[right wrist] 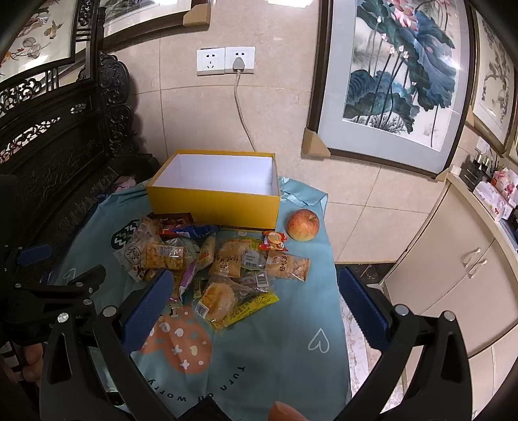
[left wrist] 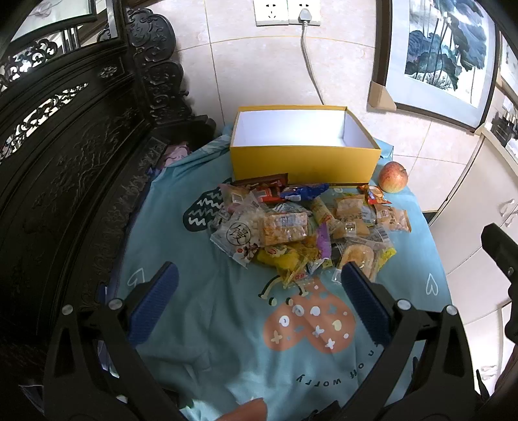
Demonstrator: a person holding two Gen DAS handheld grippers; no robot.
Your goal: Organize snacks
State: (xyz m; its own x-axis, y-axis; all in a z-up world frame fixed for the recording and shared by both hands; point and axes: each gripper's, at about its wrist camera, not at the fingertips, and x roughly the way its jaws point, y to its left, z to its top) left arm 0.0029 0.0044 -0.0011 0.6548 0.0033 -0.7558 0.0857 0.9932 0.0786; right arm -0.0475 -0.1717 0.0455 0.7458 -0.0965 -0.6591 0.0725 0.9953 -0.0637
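A pile of wrapped snacks (left wrist: 301,226) (right wrist: 213,262) lies on the blue cloth (left wrist: 226,340) (right wrist: 285,340) in front of an empty yellow box (left wrist: 304,162) (right wrist: 213,202) with a white inside. A red apple (left wrist: 392,177) (right wrist: 303,225) sits at the box's right corner. My left gripper (left wrist: 259,285) hovers open on the near side of the pile, nothing between its blue pads (left wrist: 155,304). My right gripper (right wrist: 255,294) is open too, held above the pile's near right side. The left gripper's frame (right wrist: 48,291) shows at the left of the right wrist view.
A dark carved wooden bench back (left wrist: 64,162) (right wrist: 48,145) rises on the left. Framed paintings (left wrist: 443,55) (right wrist: 395,74) lean on the tiled wall, with a plugged socket (left wrist: 286,11) (right wrist: 226,61) behind the box. A cream cabinet (right wrist: 453,275) stands right of the cloth's edge.
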